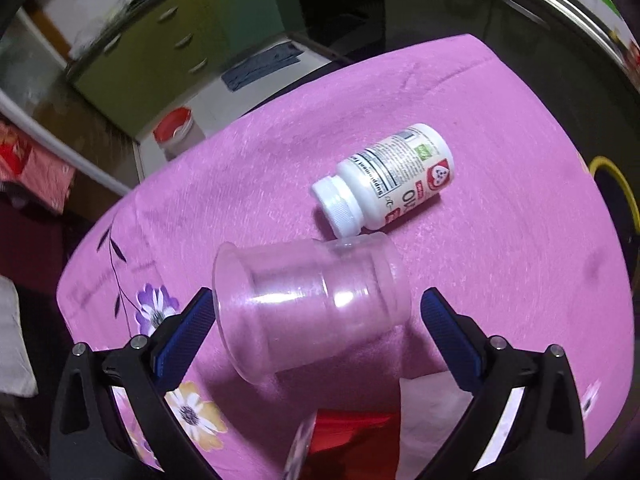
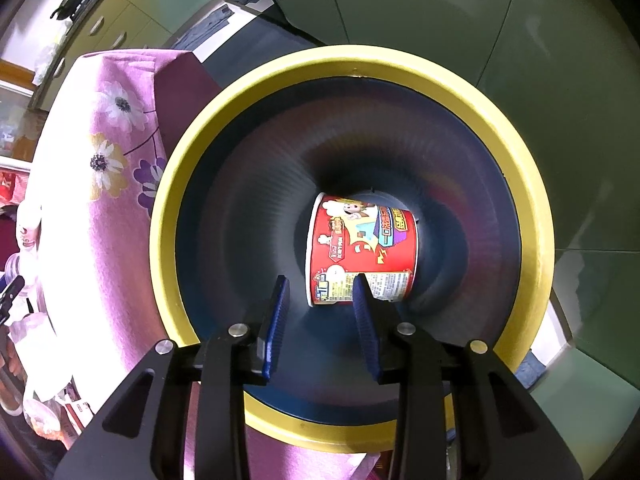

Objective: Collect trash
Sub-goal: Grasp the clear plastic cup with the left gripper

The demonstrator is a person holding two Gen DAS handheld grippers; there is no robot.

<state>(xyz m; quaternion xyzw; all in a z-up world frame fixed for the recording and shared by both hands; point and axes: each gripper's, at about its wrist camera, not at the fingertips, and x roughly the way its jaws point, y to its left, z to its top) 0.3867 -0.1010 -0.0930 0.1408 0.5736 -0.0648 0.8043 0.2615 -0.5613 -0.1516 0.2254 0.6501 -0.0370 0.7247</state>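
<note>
A clear plastic cup (image 1: pixel 312 308) lies on its side on the pink flowered tablecloth (image 1: pixel 500 240), between the wide-spread fingers of my left gripper (image 1: pixel 316 294). The gripper is open and its pads stand just off the cup. Beyond the cup lies a white pill bottle (image 1: pixel 384 178) with a white cap. My right gripper (image 2: pixel 320 280) hangs open over a dark bin with a yellow rim (image 2: pixel 168 184), with nothing between its fingers. A red instant-noodle cup (image 2: pixel 360 248) lies on its side at the bottom of the bin.
A red wrapper (image 1: pixel 352 428) and white paper (image 1: pixel 432 400) lie at the near table edge. The bin's yellow rim (image 1: pixel 624 188) shows off the table's right side. A red-lidded jar (image 1: pixel 176 132) stands on the floor beyond. Green cabinets (image 1: pixel 160 52) line the back.
</note>
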